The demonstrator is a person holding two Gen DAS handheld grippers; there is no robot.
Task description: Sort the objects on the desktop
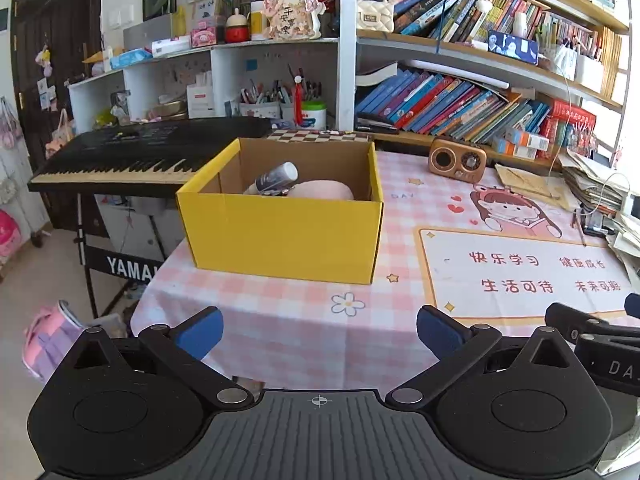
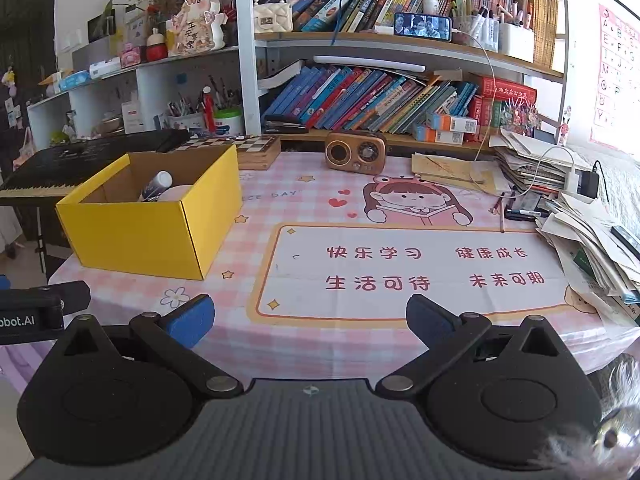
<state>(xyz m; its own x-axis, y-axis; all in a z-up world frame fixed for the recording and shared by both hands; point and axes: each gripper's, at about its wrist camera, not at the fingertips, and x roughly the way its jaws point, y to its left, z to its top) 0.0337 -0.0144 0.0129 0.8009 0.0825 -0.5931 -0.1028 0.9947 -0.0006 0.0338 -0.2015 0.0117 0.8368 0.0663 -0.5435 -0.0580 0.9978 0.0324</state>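
A yellow cardboard box (image 1: 282,236) stands open on the pink checked tablecloth, also in the right wrist view (image 2: 148,236). Inside it lie a grey and white bottle (image 1: 276,179) and a pale pink rounded thing (image 1: 324,191); the bottle also shows in the right wrist view (image 2: 157,186). My left gripper (image 1: 320,334) is open and empty, low over the table's front edge, in front of the box. My right gripper (image 2: 310,322) is open and empty, over the printed mat, to the right of the box.
A brown retro radio (image 2: 355,150) and a chessboard box (image 2: 256,151) stand at the back. Stacked papers (image 2: 592,240) and pens fill the right side. A black keyboard (image 1: 148,156) stands left of the table. Bookshelves rise behind.
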